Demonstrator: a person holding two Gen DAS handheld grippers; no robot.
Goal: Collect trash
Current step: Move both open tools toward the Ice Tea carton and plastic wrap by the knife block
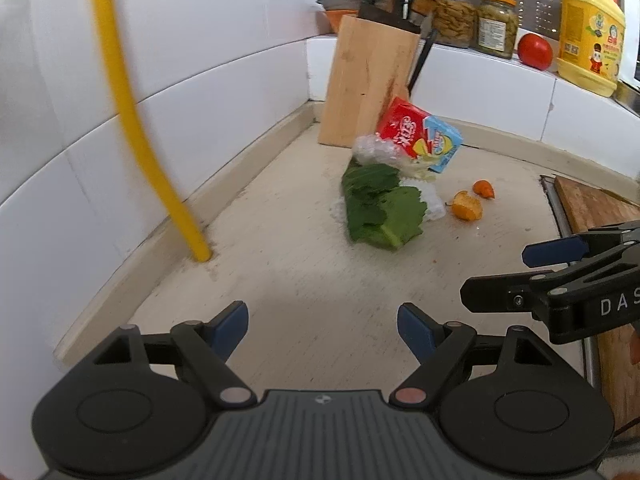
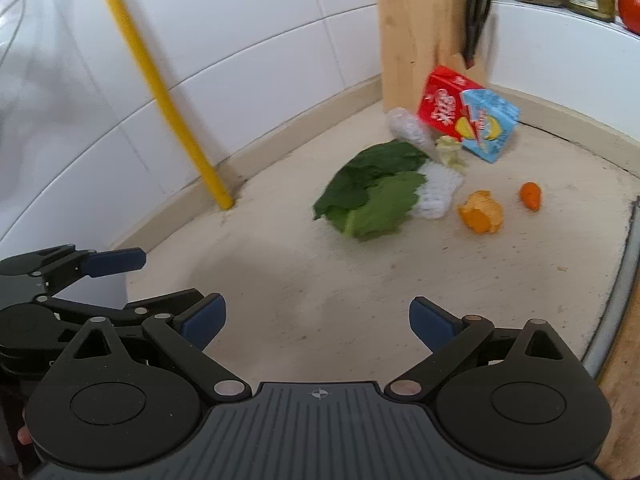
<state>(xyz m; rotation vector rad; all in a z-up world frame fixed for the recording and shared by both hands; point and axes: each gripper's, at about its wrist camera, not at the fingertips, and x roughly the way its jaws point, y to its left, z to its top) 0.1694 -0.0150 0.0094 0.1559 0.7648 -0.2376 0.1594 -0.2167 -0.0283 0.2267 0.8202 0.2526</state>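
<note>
Jaws of both the left gripper (image 1: 322,326) and right gripper (image 2: 316,322) stand wide and empty, ready to scoop; the trash pile (image 2: 384,188) lies heaped before the knife block (image 2: 416,36), well ahead on the table (image 2: 280,280).

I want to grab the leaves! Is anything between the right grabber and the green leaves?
No. Only bare counter lies between the open right gripper and the green leafy vegetable scraps, seen in the right wrist view.

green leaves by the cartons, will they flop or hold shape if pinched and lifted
The green leaves are thin, flat and overlapping, so they will probably droop and may separate. They look light. The white foam net touches them and might drag along.
</note>
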